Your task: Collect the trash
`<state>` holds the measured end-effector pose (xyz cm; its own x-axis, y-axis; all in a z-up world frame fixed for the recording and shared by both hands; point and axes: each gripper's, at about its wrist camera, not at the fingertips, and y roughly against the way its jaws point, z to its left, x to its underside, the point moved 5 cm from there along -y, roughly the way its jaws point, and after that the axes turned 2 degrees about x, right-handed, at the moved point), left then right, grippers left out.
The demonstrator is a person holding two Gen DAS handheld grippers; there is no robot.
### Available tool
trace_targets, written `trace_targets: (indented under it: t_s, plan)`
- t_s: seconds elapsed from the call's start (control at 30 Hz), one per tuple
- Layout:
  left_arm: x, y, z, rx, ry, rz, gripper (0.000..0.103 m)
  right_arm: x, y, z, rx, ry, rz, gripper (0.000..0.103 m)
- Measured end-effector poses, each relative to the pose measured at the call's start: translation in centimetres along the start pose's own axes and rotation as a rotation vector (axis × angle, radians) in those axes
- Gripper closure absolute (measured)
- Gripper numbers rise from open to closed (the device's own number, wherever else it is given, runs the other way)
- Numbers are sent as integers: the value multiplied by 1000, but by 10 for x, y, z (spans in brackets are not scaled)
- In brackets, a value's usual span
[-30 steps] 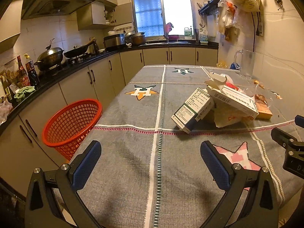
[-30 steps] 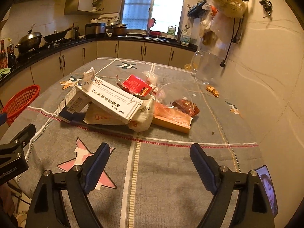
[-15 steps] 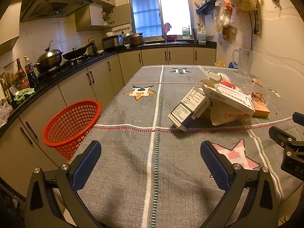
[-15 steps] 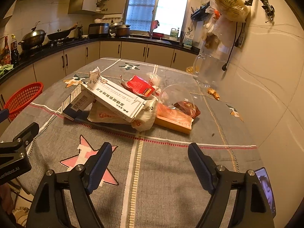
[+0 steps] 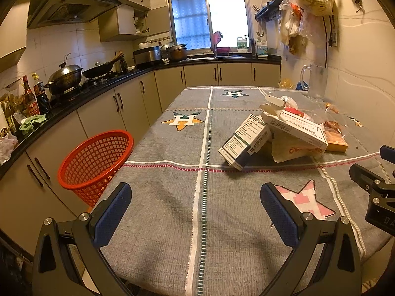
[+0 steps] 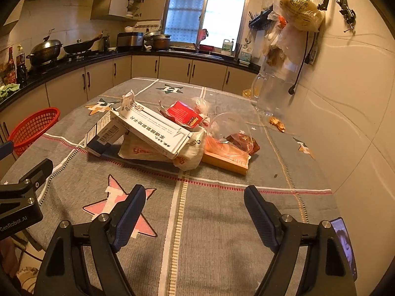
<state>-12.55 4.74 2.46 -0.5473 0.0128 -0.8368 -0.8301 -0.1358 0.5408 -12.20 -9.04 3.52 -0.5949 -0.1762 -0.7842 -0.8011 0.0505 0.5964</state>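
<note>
Seeing nothing collected yet: trash pile (image 6: 170, 135) sitting whole on worktop (image 5: 172, 209), red basket (image 5: 95, 159) beside worktop edge looking empty. Hovering both short of pile: left gripper (image 5: 196, 212) fingers standing wide apart, gripping nothing; right gripper (image 6: 195, 212) fingers likewise wide, empty. Reading writing: long white box (image 6: 153, 129) carrying Chinese characters and barcode, unreadable to me; "GenRobot.AI" showing on left gripper body.

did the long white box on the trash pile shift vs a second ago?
No. The long white box leans on the paper bag as before, against the tablecloth's red stripe; only the camera drifted.
</note>
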Motion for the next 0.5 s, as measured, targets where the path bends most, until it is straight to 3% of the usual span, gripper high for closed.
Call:
trace_targets:
  t_s: [0.5]
  plan:
    - [-2, 15, -1, -10, -13, -12, 0, 5, 7, -3, -30, -11, 8, 19]
